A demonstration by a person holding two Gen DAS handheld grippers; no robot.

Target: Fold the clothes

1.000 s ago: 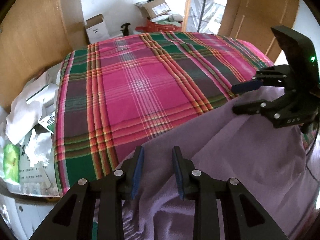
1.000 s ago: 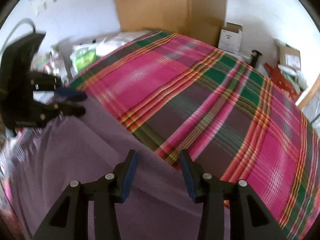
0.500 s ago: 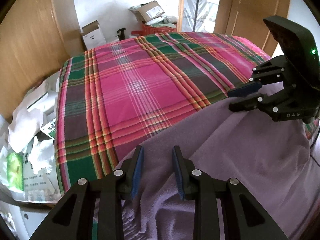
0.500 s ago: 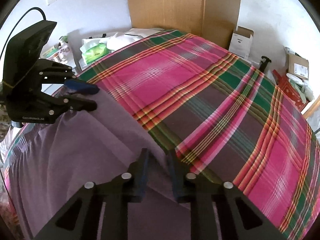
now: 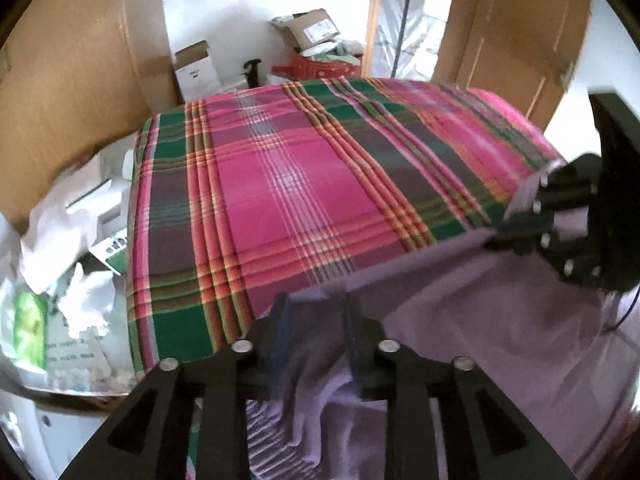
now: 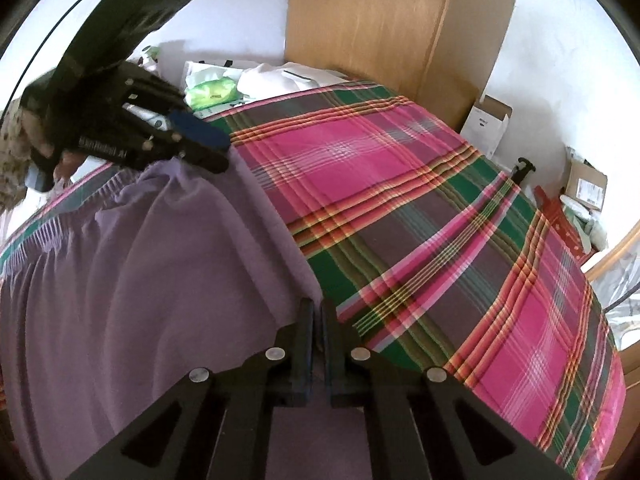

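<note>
The purple garment [image 6: 132,280] lies spread over the near end of the plaid bedspread [image 6: 400,184], its gathered waistband toward the left and no fold laid in it yet, so I'd say the folding has barely begun. The right gripper [image 6: 316,328] has its fingers nearly together, pinching the cloth's far edge. The left gripper [image 5: 316,320] stands with a clear gap between its fingers, the same edge lying across that gap (it's blurred, so I can't tell whether it truly grips). Lifting and doubling the cloth over remains.
</note>
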